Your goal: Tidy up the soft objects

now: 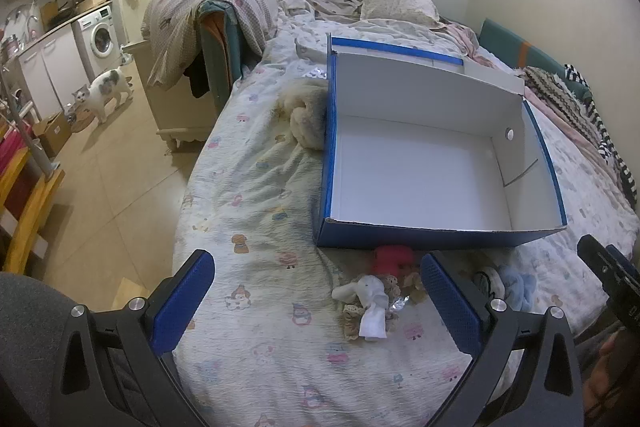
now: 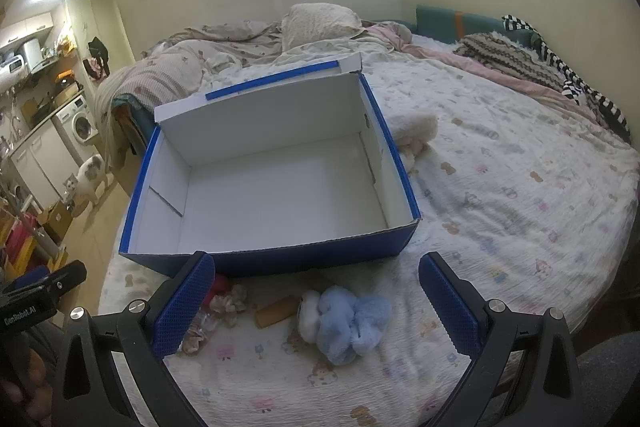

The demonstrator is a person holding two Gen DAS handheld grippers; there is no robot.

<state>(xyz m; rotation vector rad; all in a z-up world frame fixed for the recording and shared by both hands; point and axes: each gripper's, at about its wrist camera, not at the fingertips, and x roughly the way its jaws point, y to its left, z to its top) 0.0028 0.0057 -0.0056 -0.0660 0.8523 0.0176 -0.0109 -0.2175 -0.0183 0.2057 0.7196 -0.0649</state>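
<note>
Both spread wide, gripping nothing: left hand-held gripper (image 1: 318, 297), right hand-held gripper (image 2: 316, 297). Below them on the bed (image 2: 500, 187): blue plush (image 2: 344, 319), white sock (image 1: 370, 307), blue box (image 2: 276, 183).

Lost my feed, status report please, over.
Left gripper and right gripper open, holding nothing. Blue box empty on the bed; soft toys loose before it. Nothing blocking.

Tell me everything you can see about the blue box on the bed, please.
The blue box is an open cardboard carton, blue outside and white inside, with nothing in it. Its lid flap stands up at the far side, edged with a blue strip. One side wall has a small round hole. It sits flat on the patterned bedsheet. A cream fluffy item lies against one side; small soft things lie just before its near wall.
</note>
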